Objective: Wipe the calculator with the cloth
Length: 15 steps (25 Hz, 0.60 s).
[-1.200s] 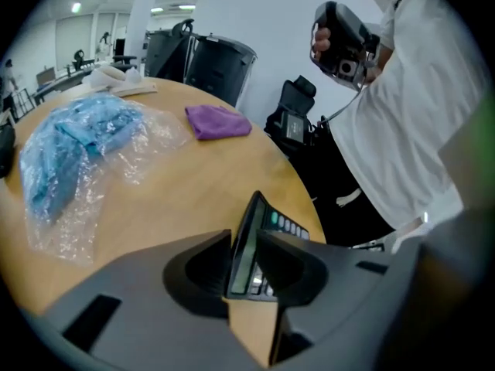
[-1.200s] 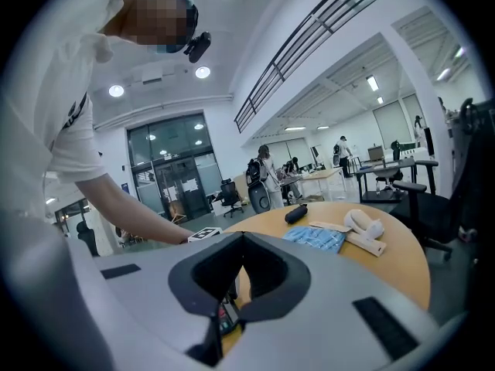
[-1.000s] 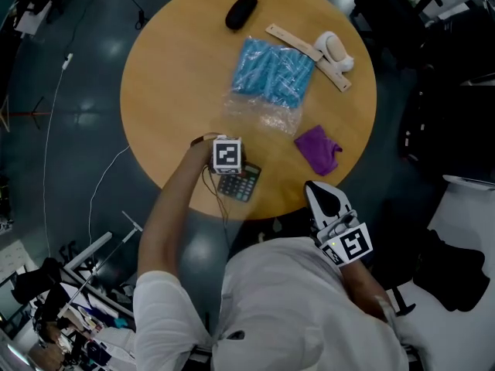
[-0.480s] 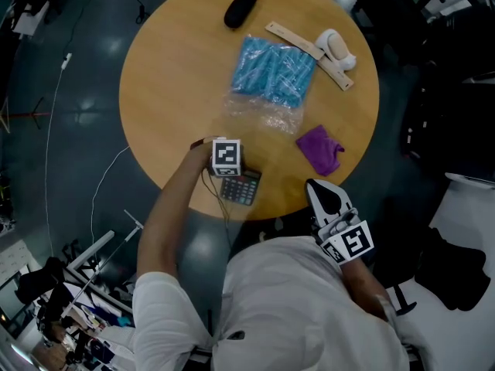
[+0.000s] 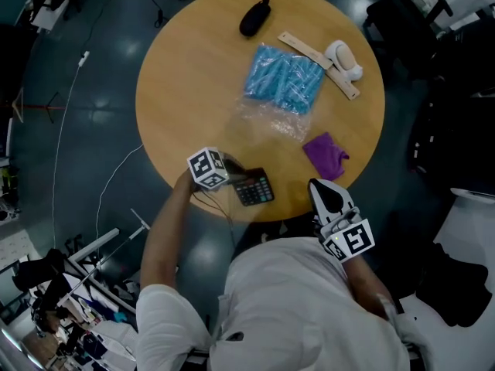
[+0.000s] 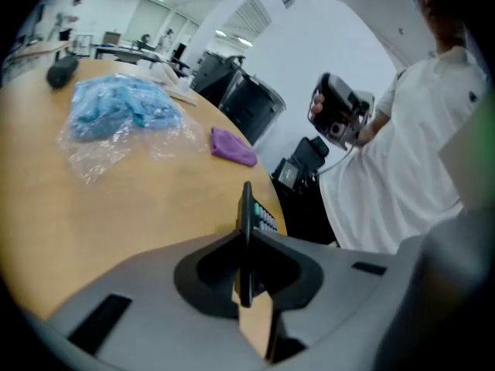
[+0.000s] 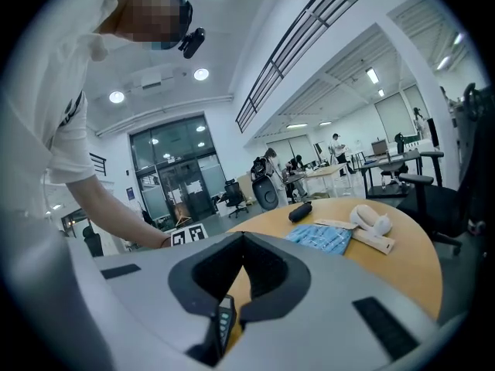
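**Head view.** The calculator (image 5: 255,187) sits at the near rim of the round counter (image 5: 193,76). The left gripper (image 5: 232,178) meets it at its left end. The purple cloth (image 5: 325,154) lies crumpled to the right, near the calculator but apart from it and untouched. The right gripper (image 5: 325,195) hangs off the counter's edge just below the cloth. From up here I cannot tell whether the calculator rests on the wood or is raised off it.

The calculator looks to be a thin, stiff plastic slab, so it is probably light and likely a little slick. It is best held by one short end, leaving the key face free to wipe. The cloth is soft and limp and should be pinched at a raised fold.

**Left gripper view.** This view shows what the head view cannot. The jaws are clamped on the calculator, which stands edge-on between them with a strip of keys (image 6: 264,221) facing right. The hold is on a narrow margin, so a hard wipe might twist it loose. The cloth (image 6: 232,146) shows beyond it near the counter's edge, with a blue plastic bag (image 6: 116,114) farther off.

**Right gripper view.** The jaws are pressed together with nothing between them. Low in the gap the calculator (image 7: 223,323) shows side-on in the distance. The cloth does not appear in this view, so this gripper is not aimed at it yet.
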Available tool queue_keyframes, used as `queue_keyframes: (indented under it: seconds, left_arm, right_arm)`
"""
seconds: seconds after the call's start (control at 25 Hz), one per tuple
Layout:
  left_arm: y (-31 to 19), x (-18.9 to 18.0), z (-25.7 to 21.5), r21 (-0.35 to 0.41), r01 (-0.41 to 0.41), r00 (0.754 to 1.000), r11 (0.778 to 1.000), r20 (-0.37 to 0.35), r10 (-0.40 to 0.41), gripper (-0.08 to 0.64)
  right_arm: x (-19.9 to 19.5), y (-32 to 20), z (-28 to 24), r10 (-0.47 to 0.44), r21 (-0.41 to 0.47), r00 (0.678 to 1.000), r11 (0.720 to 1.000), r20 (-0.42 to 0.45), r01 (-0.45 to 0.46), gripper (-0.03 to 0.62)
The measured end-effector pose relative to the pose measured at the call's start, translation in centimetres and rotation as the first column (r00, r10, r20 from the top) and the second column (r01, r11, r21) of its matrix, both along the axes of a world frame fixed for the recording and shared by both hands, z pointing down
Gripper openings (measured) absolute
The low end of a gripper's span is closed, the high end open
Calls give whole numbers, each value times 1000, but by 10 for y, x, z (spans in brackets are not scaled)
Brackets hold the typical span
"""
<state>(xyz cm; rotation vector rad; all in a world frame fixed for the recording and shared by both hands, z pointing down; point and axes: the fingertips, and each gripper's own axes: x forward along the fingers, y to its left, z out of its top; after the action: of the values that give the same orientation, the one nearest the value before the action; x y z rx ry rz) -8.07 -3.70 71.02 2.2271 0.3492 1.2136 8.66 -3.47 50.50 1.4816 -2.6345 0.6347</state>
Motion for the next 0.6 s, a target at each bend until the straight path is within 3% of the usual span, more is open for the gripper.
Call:
queue_keyframes:
  seconds: [0.08,0.16,0.24,0.32,0.4,0.44,0.52,0.6]
  left_arm:
    - [-1,-2,-11,-39,179,982,983,-56,-181,43]
    - [1,-6,-23,-76,347,928,935,-114,-354,44]
    - [2,-8,-35,-103,505,841,857,-163,-515,44]
    - [4,-10,-46,-119,650,727,751,-191,-659,43]
    - [6,-13,-55,-131,782,585,609,-179,-791,44]
    - [6,-16,-58,-142,842,502,521,-151,-852,44]
    - [9,-20,-62,-192,927,314,321,-67,-947,44]
    - [13,-19,-67,-270,955,127,120,9,-992,44]
  right_arm:
    - [1,1,-3,-2,15,1000,1000,0,2,15]
    - [2,3,-6,-3,29,1000,1000,-2,3,15]
    - [3,5,-10,-5,42,1000,999,-6,5,15]
    - [5,8,-12,-5,53,1000,999,-13,6,15]
    - [6,12,-15,-4,61,1000,998,-21,5,15]
    - [7,13,-15,-2,63,1000,998,-25,3,15]
    - [9,14,-15,5,63,1000,998,-30,-3,15]
    - [10,16,-12,7,58,999,998,-36,-5,15]
